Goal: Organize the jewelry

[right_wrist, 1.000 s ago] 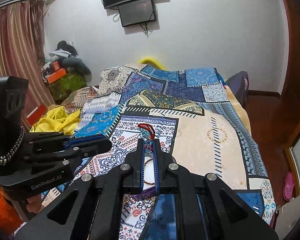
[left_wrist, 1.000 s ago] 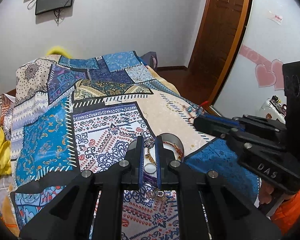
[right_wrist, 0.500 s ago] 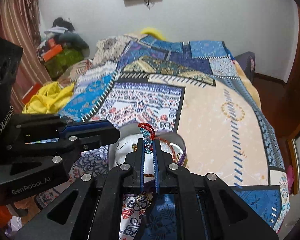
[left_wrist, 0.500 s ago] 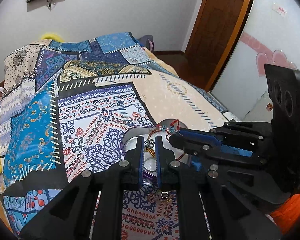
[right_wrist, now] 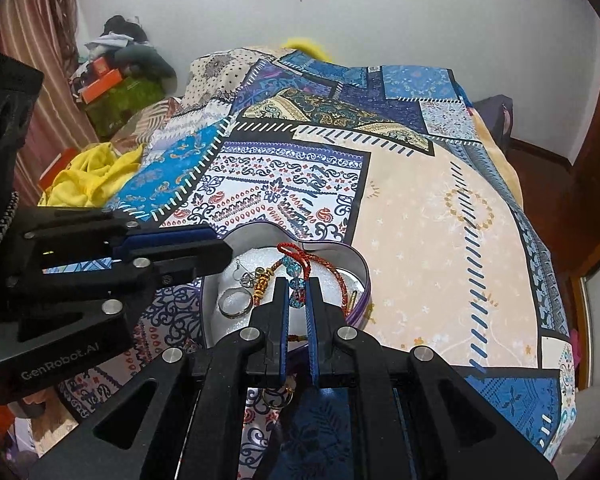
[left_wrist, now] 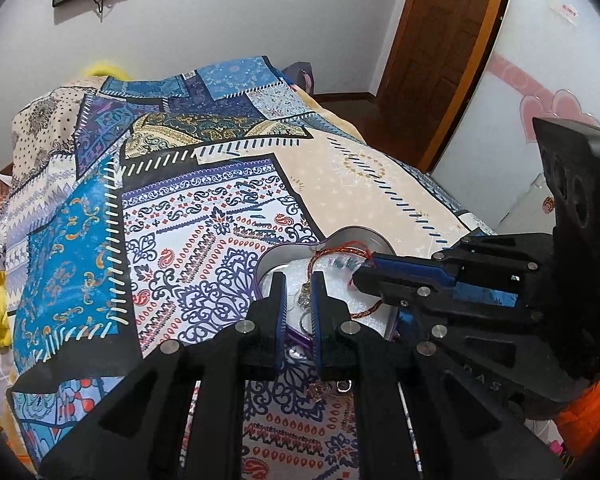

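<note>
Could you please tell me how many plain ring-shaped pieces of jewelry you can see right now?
2. A silver ring lies inside the heart-shaped tin, at its left side. A small gold ring lies on the bedspread just outside the tin, under the right gripper. Others may be hidden.

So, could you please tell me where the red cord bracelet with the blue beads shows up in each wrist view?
Left wrist view: the red cord bracelet is right of centre, over the heart-shaped tin, at the tip of the right gripper.
Right wrist view: the bracelet is at lower centre, rising between the right gripper's fingers.
Shared landmark: the heart-shaped tin on the patchwork bedspread.
</note>
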The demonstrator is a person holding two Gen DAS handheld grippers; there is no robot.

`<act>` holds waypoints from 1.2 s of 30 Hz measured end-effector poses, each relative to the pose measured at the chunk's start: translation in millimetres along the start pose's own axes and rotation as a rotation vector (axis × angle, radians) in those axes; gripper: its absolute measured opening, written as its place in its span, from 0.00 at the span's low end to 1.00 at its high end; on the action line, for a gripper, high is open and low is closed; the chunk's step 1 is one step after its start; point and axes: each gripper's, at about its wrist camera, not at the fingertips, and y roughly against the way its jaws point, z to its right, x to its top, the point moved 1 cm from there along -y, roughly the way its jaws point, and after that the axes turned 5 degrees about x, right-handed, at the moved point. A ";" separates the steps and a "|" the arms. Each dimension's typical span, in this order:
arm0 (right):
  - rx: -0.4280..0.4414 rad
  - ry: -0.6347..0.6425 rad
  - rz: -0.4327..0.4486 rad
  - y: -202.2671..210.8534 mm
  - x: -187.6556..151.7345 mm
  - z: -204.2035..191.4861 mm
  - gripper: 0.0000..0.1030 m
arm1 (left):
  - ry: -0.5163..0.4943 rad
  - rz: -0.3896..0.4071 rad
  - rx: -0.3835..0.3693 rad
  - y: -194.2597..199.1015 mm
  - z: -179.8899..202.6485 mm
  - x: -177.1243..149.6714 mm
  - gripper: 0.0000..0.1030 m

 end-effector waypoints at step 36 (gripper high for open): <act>-0.065 0.019 0.011 38.8 -44.8 -10.0 0.19 | -0.040 -0.058 0.059 36.4 -3.7 -56.4 0.30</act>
